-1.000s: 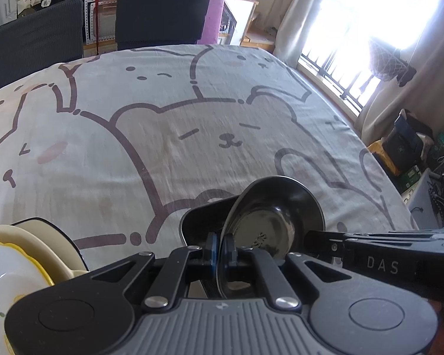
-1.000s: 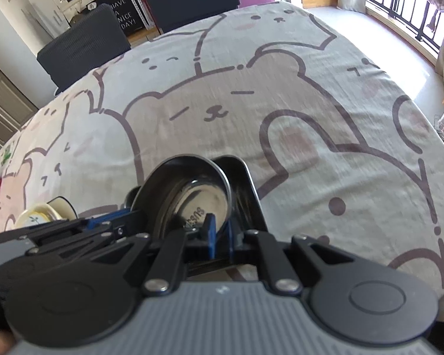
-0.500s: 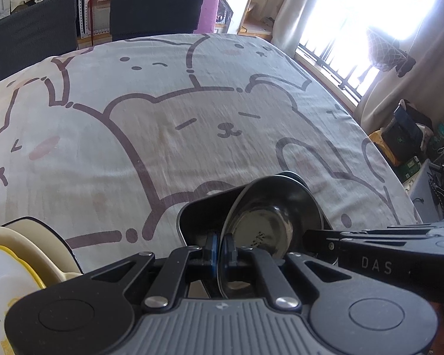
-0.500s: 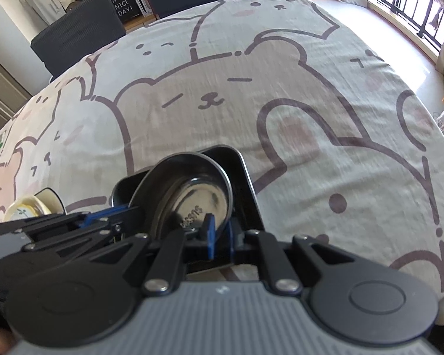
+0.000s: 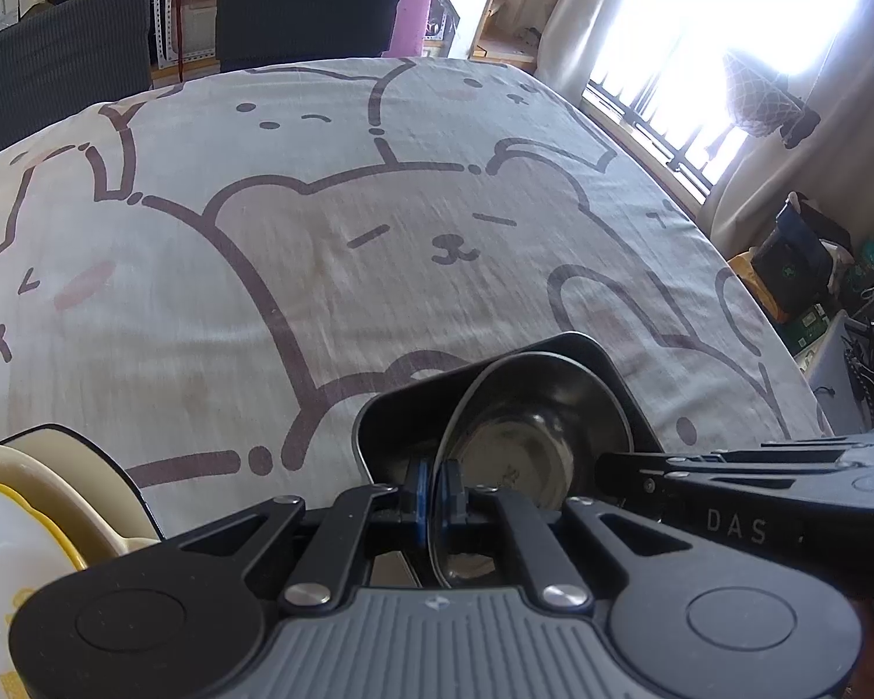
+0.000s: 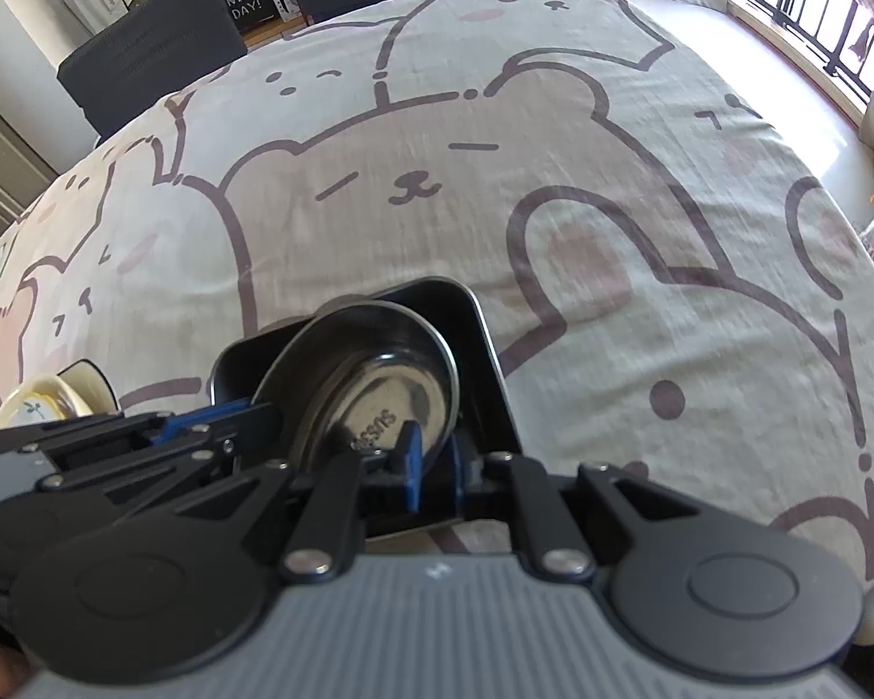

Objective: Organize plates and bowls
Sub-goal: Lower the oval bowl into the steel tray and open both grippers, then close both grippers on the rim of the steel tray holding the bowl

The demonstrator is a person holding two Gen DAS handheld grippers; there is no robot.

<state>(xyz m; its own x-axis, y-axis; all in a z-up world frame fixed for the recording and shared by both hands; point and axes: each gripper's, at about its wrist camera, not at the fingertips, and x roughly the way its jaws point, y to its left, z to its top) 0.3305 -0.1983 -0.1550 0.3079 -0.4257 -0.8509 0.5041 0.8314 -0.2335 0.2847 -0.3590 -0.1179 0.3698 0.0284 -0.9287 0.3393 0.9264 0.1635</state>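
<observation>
Left wrist view shows the left gripper (image 5: 435, 495) clenched on the near rim of a stainless steel bowl (image 5: 530, 437), which stands tilted on edge inside a black rectangular tray (image 5: 582, 349) directly ahead of the fingers, its hollow facing right. The right gripper (image 6: 431, 466) enters from the right side, and in the right wrist view its blue pads (image 6: 411, 466) straddle the bowl's rim with a visible gap, so it appears released rather than grasping. The bowl's flat face runs roughly in line with both grippers' pointing direction. Both grippers sit at the rim, the left alone bearing the bowl. Judgement: the coming move turns on the left hand laying or leaning the bowl within the tray. Cream and yellow-rimmed plates (image 5: 35, 518) stand in a holder to the left gripper's near left, on the bear-print tablecloth (image 5: 379, 244).
</observation>
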